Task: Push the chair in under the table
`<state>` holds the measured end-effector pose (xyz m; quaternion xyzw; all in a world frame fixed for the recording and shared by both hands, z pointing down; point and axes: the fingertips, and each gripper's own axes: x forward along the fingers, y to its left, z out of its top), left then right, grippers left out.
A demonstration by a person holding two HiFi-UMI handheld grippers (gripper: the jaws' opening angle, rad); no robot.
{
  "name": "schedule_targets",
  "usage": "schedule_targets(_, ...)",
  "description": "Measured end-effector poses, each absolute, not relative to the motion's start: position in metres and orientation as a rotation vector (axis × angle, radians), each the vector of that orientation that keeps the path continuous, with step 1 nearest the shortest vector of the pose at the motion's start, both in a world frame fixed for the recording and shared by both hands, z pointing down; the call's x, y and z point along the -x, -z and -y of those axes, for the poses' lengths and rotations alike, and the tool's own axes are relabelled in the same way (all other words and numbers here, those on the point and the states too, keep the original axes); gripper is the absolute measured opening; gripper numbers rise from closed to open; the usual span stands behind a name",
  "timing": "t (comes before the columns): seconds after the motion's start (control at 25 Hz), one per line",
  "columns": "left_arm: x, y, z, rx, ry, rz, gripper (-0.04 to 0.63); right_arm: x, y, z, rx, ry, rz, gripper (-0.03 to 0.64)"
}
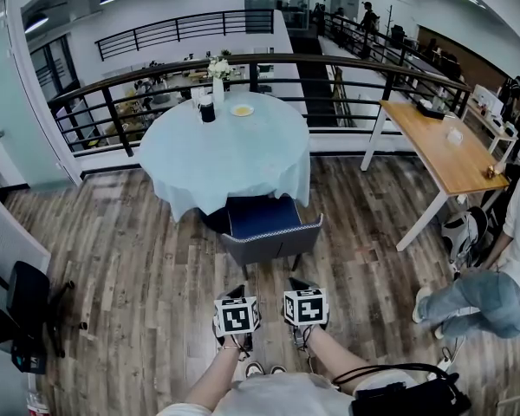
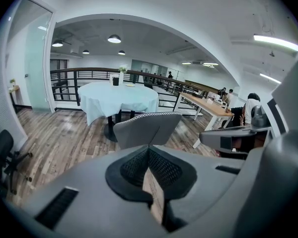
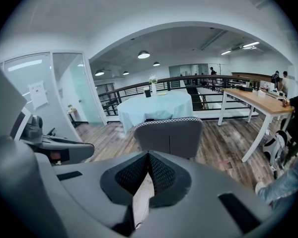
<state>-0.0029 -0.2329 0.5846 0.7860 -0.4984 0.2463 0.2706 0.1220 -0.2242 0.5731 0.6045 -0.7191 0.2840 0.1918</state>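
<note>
A grey chair [image 1: 269,235] with a blue seat stands at the near side of a round table [image 1: 187,159] under a pale blue cloth, its seat partly under the cloth. My left gripper [image 1: 236,293] and right gripper [image 1: 296,283] hang side by side just behind the chair's back, both shut and empty, not touching it. In the left gripper view the chair back [image 2: 148,128] rises just beyond the shut left gripper [image 2: 149,147]. The right gripper view has the chair back [image 3: 170,135] straight ahead of the shut right gripper [image 3: 149,153].
A wooden desk [image 1: 442,150] on white legs stands to the right, with a seated person [image 1: 494,293] near it. A black office chair [image 1: 22,306] is at the left. A dark railing [image 1: 243,63] runs behind the table. A vase [image 1: 217,85], cup [image 1: 207,109] and plate [image 1: 242,109] sit on the cloth.
</note>
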Motion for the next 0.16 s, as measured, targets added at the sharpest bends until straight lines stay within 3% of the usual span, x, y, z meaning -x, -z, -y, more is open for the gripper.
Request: schedule_targets(0.16, 0.0033, -0.5848, 0.2330, -2.112, -0.658, 1.347, 0.003, -0.1213, -0.5738, 0.2237, -1.691, -0.794, 2.023, 0.015)
